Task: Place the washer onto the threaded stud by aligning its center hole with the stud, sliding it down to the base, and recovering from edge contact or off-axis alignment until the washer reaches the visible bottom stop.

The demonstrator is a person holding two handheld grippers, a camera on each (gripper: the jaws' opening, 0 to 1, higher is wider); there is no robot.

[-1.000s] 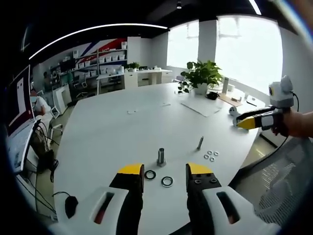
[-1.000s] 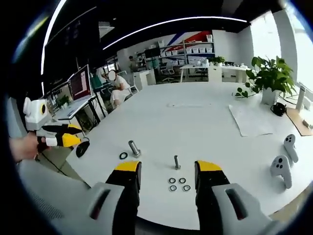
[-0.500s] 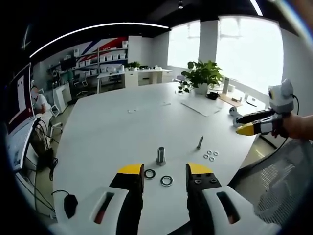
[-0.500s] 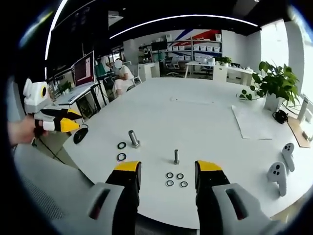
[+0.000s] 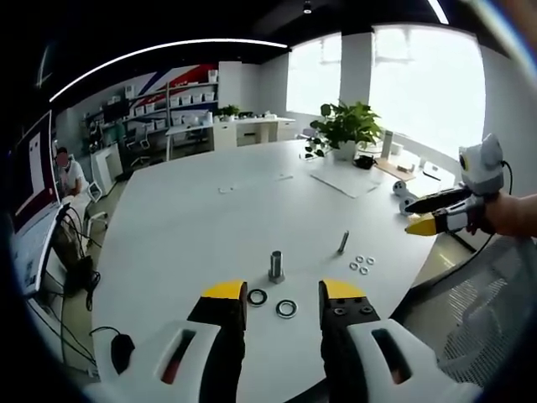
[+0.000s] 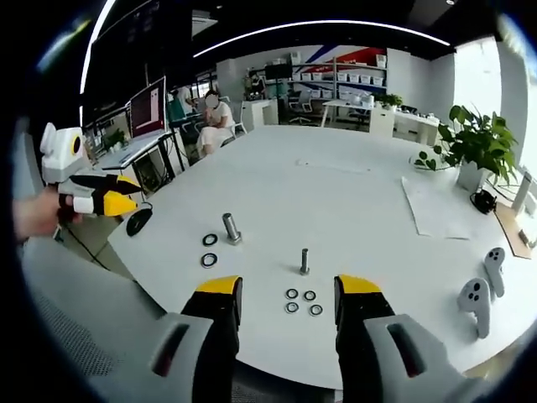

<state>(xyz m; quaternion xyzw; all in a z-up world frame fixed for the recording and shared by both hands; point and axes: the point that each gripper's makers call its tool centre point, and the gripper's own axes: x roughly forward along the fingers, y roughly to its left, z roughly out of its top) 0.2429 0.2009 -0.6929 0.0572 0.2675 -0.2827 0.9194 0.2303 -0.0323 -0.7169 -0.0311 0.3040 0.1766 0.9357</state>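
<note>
Washer (image 5: 286,309) lies on table just ahead of open left gripper (image 5: 282,295)

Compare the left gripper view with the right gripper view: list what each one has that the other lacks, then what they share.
Left gripper view alone: the right gripper seen from outside, held in a hand at the table's edge. Right gripper view alone: the left gripper seen from outside, likewise hand-held. Shared: the thick stud, two large washers beside it, the thin stud, three small washers, the potted plant, and open jaws rising from the bottom.
</note>
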